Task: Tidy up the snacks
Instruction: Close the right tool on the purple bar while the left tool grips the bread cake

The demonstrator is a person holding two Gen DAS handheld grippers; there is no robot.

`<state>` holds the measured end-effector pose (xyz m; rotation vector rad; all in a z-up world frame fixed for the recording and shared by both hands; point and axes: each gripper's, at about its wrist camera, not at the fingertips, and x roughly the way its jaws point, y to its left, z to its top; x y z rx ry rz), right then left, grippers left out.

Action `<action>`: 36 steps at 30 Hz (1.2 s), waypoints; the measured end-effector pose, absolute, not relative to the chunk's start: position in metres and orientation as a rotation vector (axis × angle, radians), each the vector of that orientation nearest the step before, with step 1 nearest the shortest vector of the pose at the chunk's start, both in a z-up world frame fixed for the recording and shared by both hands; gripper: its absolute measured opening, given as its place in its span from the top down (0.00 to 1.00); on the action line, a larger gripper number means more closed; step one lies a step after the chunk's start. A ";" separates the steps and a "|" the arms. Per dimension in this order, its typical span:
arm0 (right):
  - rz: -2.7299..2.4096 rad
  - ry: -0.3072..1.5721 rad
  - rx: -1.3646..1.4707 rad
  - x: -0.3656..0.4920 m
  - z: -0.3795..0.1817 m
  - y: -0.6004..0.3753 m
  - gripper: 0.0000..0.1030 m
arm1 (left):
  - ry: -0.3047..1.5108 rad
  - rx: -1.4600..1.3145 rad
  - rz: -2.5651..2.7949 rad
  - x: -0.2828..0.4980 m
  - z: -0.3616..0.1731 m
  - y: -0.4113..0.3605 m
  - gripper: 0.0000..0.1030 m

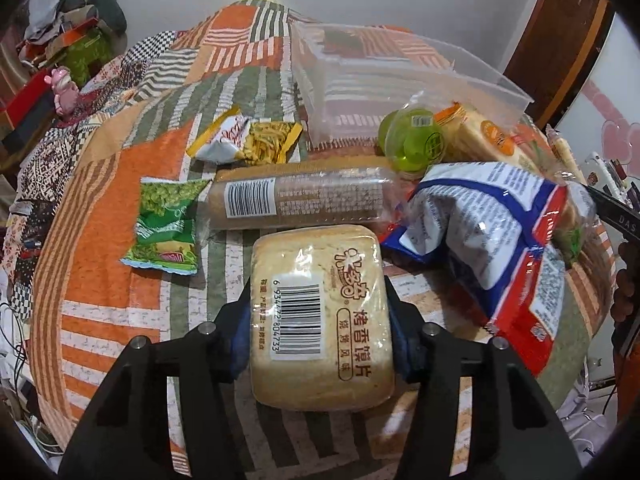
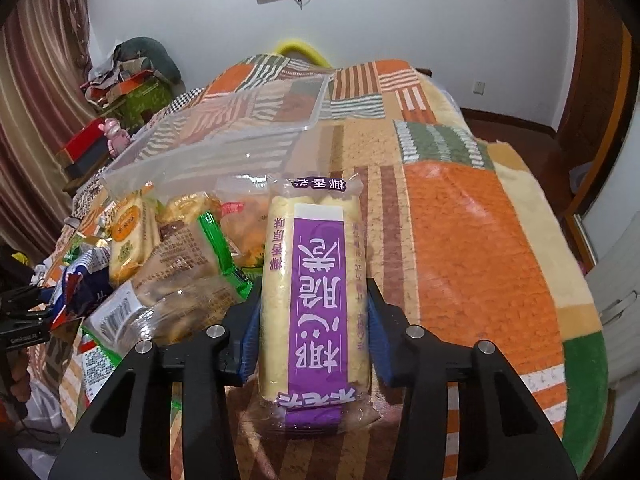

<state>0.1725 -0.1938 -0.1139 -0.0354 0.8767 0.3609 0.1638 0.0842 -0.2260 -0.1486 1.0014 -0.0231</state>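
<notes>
A beige pack of toasted bun slices (image 1: 320,264) with a barcode label lies on the patchwork blanket (image 1: 100,280). My left gripper (image 1: 320,336) is shut on it, with a blue pad pressing each long side. In the right wrist view, a long pack of yellow crisp rolls with a purple label (image 2: 316,240) lies lengthwise between the fingers of my right gripper (image 2: 314,332). That gripper is shut on its near half. A clear plastic box (image 1: 400,80) (image 2: 224,140) stands behind the snack pile with nothing in it.
Loose snacks lie around: a green pea pack (image 1: 168,224), a long biscuit roll (image 1: 300,196), a blue, white and red bag (image 1: 500,232), green jelly cups (image 1: 416,140) and a yellow noodle pack (image 1: 268,140). Right of the purple pack the blanket (image 2: 480,240) is bare. Cluttered boxes (image 2: 132,92) stand at far left.
</notes>
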 end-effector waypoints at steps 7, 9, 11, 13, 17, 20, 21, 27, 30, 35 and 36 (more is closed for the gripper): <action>0.365 0.813 -0.039 0.172 -0.091 -0.196 0.59 | 0.912 -0.148 -0.014 0.158 -0.191 0.088 0.47; 0.371 0.792 -0.041 0.173 -0.085 -0.195 0.59 | 0.884 -0.149 -0.009 0.159 -0.180 0.090 0.47; 0.377 0.775 -0.042 0.175 -0.079 -0.194 0.59 | 0.851 -0.152 -0.005 0.162 -0.168 0.092 0.47; 0.384 0.761 -0.041 0.177 -0.075 -0.192 0.59 | 0.830 -0.158 -0.006 0.167 -0.158 0.094 0.47; 0.395 0.722 -0.054 0.182 -0.065 -0.186 0.59 | 0.782 -0.163 -0.009 0.180 -0.140 0.097 0.47; 0.403 0.697 -0.064 0.184 -0.059 -0.181 0.59 | 0.750 -0.160 -0.012 0.191 -0.129 0.098 0.47; 0.405 0.690 -0.067 0.186 -0.057 -0.179 0.59 | 0.740 -0.156 -0.014 0.195 -0.125 0.097 0.47; 0.430 0.657 -0.073 0.197 -0.047 -0.166 0.59 | 0.694 -0.117 -0.028 0.225 -0.107 0.088 0.47; 0.440 0.636 -0.080 0.206 -0.044 -0.158 0.59 | 0.679 -0.113 -0.041 0.239 -0.102 0.084 0.47; 0.453 0.619 -0.088 0.219 -0.043 -0.147 0.59 | 0.680 -0.118 -0.056 0.259 -0.102 0.078 0.47; 0.455 0.617 -0.089 0.222 -0.043 -0.145 0.59 | 0.683 -0.121 -0.056 0.264 -0.103 0.077 0.47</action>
